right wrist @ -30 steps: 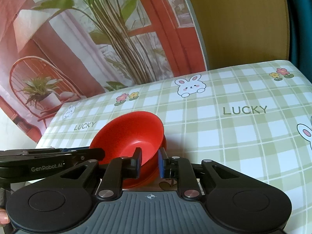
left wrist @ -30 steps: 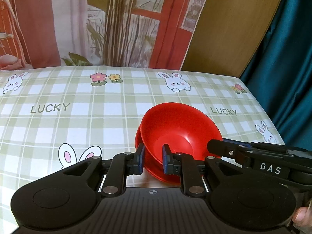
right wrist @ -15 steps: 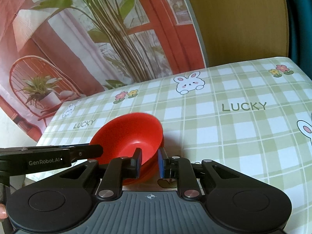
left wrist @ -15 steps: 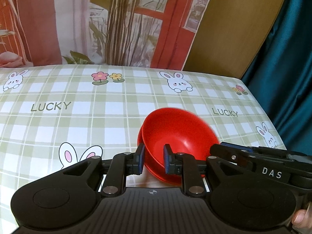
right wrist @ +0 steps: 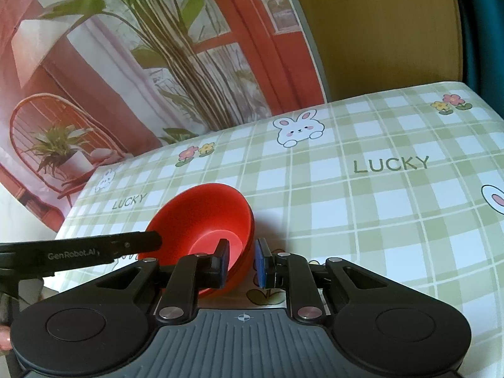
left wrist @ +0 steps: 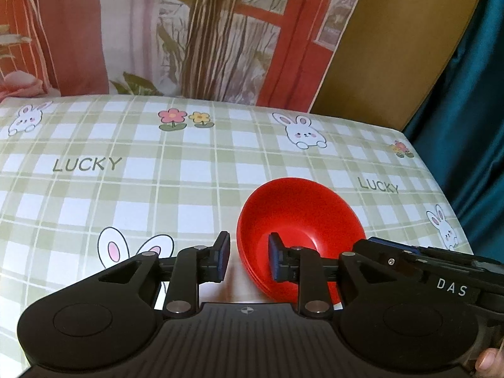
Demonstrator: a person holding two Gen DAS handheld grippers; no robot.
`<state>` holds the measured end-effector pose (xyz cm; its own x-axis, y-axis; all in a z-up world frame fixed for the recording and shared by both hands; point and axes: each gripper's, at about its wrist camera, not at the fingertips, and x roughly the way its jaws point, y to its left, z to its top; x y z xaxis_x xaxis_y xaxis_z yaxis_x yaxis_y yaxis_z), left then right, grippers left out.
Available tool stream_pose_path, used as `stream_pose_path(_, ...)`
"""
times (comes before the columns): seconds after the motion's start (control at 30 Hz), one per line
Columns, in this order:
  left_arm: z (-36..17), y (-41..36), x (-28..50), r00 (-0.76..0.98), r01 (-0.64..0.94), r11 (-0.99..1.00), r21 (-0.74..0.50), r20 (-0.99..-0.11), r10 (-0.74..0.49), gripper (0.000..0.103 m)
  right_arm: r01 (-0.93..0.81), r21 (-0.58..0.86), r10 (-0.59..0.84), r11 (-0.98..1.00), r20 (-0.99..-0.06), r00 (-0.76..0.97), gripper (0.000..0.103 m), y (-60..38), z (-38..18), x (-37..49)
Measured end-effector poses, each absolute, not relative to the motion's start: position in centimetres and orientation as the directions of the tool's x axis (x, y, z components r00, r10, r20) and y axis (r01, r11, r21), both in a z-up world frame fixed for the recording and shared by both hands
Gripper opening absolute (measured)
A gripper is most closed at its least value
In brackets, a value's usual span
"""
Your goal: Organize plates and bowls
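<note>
A stack of red bowls sits on the checked tablecloth, nested one in another; it also shows in the right wrist view. My left gripper straddles the stack's near left rim with its jaws a little apart, not pressing the rim. My right gripper straddles the right rim in the same way, jaws apart. Each gripper shows from the side in the other's view: the right, the left.
The table carries a green and white cloth with rabbits and the word LUCKY. A printed backdrop with a plant stands behind it. The table's right edge meets a teal curtain.
The top bowl has dropped level into the stack. Both grippers have opened a little and let go of the rim.
</note>
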<state>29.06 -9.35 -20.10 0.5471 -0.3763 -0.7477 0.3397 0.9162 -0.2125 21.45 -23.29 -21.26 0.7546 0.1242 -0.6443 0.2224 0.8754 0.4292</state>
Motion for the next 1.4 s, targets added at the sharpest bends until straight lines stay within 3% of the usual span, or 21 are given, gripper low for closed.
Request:
stream_pose_path(0.53, -21.2, -9.5, 29.3, 0.521, 0.345, 0.906, -0.248, -0.752, -0.404, 0.027, 0.212, 0.437, 0.145, 0.874, -0.651, 0.745, 0.017, -22.8, -21.8, 21.9)
stream_pose_path(1.4, -14.1, -4.3, 21.6, 0.661, 0.296, 0.918, -0.264, -0.637, -0.396, 0.027, 0.083, 0.410, 0.177, 0.908, -0.557, 0.812, 0.017, -17.4, -15.1, 18.2)
